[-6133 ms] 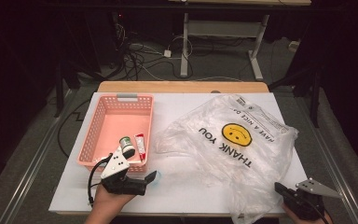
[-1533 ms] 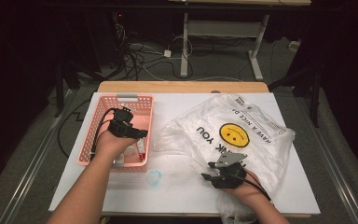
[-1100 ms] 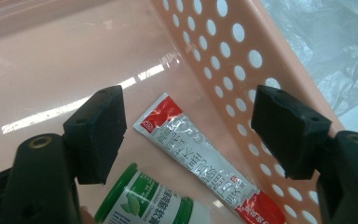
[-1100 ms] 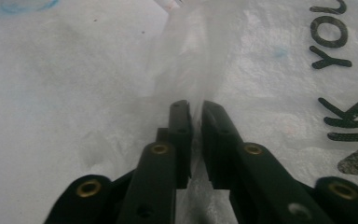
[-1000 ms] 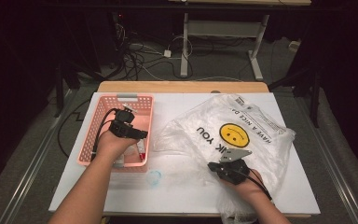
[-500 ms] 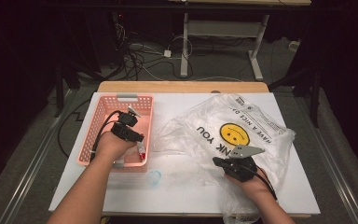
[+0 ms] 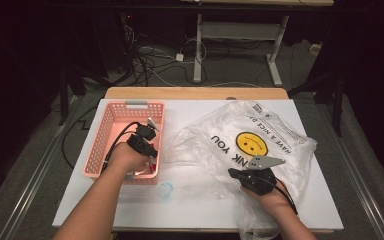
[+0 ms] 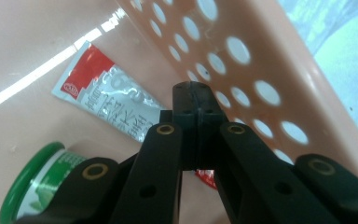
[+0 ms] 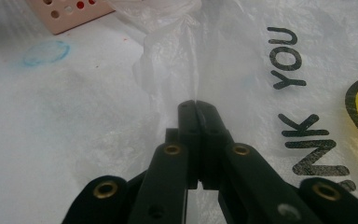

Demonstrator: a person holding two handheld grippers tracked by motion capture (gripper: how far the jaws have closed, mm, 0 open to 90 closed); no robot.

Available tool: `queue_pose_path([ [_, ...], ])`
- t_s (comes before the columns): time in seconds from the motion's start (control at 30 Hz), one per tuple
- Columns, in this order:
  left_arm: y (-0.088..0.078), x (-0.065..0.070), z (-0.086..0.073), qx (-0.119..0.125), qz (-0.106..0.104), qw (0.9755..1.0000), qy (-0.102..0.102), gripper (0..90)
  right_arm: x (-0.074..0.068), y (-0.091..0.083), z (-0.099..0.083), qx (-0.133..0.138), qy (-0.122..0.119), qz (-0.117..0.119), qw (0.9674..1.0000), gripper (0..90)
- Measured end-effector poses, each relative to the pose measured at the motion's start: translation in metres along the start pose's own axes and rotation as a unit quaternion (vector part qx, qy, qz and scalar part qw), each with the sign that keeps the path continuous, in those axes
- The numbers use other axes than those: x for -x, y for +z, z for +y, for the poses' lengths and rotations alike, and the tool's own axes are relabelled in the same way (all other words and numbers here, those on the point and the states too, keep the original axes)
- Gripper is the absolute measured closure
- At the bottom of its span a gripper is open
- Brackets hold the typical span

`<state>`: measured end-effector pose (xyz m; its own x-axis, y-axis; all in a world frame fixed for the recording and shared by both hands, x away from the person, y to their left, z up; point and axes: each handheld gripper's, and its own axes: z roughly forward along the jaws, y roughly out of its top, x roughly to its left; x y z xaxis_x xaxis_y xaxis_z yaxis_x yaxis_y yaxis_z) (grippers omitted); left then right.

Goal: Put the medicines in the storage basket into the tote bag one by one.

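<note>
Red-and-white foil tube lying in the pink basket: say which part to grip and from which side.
Grip the red-and-white foil tube across its flat crimped tail, coming from above. It lies flat on the floor of the pink basket, and the perforated wall close beside it probably rules out a sideways approach.

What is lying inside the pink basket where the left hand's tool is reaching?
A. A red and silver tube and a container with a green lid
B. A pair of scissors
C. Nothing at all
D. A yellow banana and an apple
A: in the left gripper view, a red and silver tube and a green-lidded container lie on the floor of the pink basket, next to the closed left gripper.
</note>
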<state>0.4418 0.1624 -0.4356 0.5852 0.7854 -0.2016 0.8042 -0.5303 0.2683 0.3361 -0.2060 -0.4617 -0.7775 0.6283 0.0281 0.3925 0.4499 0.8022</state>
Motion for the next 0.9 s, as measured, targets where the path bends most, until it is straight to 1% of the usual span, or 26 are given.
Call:
queue_pose_path([
  [0.03,0.001,-0.001,0.001,-0.003,-0.002,1.0000,-0.002,88.1,0.000,0.000,0.000,0.000,0.001,0.000,1.0000,90.0],
  [0.07,0.003,-0.002,0.001,-0.011,-0.004,0.9999,-0.001,88.1,0.000,0.000,0.000,-0.001,0.000,0.001,1.0000,90.0],
  [0.13,0.010,0.000,0.002,-0.035,0.005,0.9994,0.008,88.1,0.000,0.001,0.000,-0.002,0.000,0.002,1.0000,90.0],
  [0.17,0.013,0.003,0.003,-0.037,0.017,0.9990,0.016,88.2,0.000,0.001,0.000,-0.002,0.000,0.002,1.0000,90.0],
  [0.2,0.012,0.004,0.004,-0.037,0.022,0.9989,0.016,88.2,0.000,0.001,0.000,-0.002,0.000,0.002,1.0000,90.0],
  [0.33,0.012,0.006,0.004,-0.053,0.026,0.9979,0.026,88.2,0.000,0.000,0.000,-0.001,0.001,0.002,1.0000,90.0],
  [0.47,0.004,0.007,0.002,-0.046,0.034,0.9979,0.030,88.2,-0.001,0.000,0.000,0.000,0.001,0.003,1.0000,90.0],
  [0.57,-0.007,0.003,0.001,-0.030,0.048,0.9981,0.024,88.2,-0.001,-0.001,0.000,0.001,0.002,0.002,1.0000,90.0],
  [0.6,-0.010,0.001,0.000,-0.028,0.058,0.9977,0.022,88.2,0.000,-0.001,0.000,0.001,0.002,0.001,1.0000,90.0],
  [0.67,-0.016,-0.002,-0.001,-0.030,0.085,0.9958,0.019,88.2,0.000,-0.002,0.000,0.002,0.001,0.001,1.0000,90.0],
  [0.73,-0.019,-0.007,-0.003,-0.034,0.103,0.9940,0.014,88.2,-0.001,-0.002,0.000,0.003,0.002,0.001,1.0000,90.0],
  [0.83,-0.019,-0.013,-0.003,-0.039,0.116,0.9924,0.008,88.2,-0.001,-0.002,0.001,0.003,0.002,0.002,1.0000,90.0],
  [0.9,-0.016,-0.014,-0.002,-0.045,0.119,0.9919,0.006,88.1,-0.002,-0.002,0.001,0.002,0.002,0.002,1.0000,90.0],
])
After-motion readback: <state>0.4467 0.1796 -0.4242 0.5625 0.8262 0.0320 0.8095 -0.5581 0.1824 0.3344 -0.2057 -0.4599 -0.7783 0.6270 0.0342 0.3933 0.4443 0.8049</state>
